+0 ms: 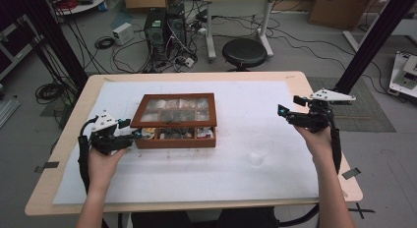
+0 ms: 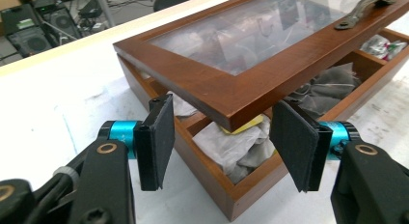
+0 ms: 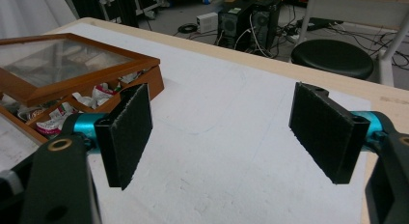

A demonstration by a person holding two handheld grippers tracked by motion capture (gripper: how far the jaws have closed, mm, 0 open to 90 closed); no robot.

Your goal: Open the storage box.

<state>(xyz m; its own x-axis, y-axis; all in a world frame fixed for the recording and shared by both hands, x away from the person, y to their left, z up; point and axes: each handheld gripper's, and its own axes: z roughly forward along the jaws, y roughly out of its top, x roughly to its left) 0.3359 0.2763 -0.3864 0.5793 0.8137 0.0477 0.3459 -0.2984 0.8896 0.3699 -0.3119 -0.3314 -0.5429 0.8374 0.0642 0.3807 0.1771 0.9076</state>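
Note:
A wooden compartment box (image 1: pixel 175 140) sits on the white mat, holding several wrapped packets (image 2: pixel 236 147). Its glass-paned lid (image 1: pixel 178 110) is raised at the front, with a dark handle (image 2: pixel 364 9) on top. My left gripper (image 1: pixel 129 136) is at the box's left front corner. Seen from the left gripper (image 2: pixel 226 142), the jaws stand open on either side of the lid's corner (image 2: pixel 230 113), and the pads (image 2: pixel 156 137) do not touch it. My right gripper (image 1: pixel 283 113) hovers open over the mat far to the right; from the right gripper (image 3: pixel 224 132) nothing lies between its pads.
A clear plastic cup (image 1: pixel 258 148) stands on the mat right of the box. The white mat (image 1: pixel 196 174) covers most of the wooden table (image 1: pixel 59 154). Beyond the far edge are a black stool (image 1: pixel 244 52), computer towers (image 1: pixel 164 29) and cables.

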